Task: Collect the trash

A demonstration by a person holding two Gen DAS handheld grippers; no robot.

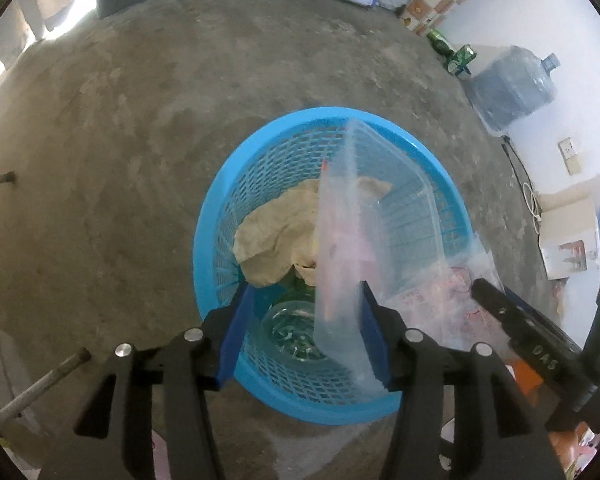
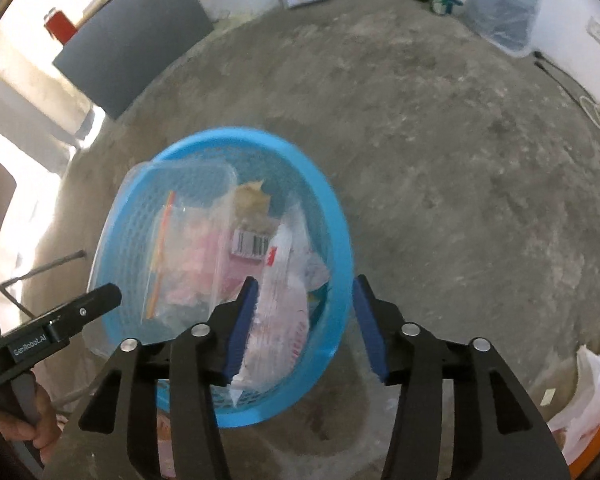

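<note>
Left wrist view shows the left claw [image 1: 306,336] spread right above the blue basket [image 1: 220,216], a clear bag [image 1: 340,248] standing tall against its right pad, while the right claw [image 2: 304,328], spread too, hangs over the near rim.

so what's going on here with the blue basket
A person with a gripper in each hand is dropping trash into the blue basket on the concrete floor. The left gripper is open, with a clear zip bag standing between its fingers, leaning on one. The right gripper is open too, with a white wrapper beside its left finger, over the basket's rim. Crumpled brown paper already lies inside.
</note>
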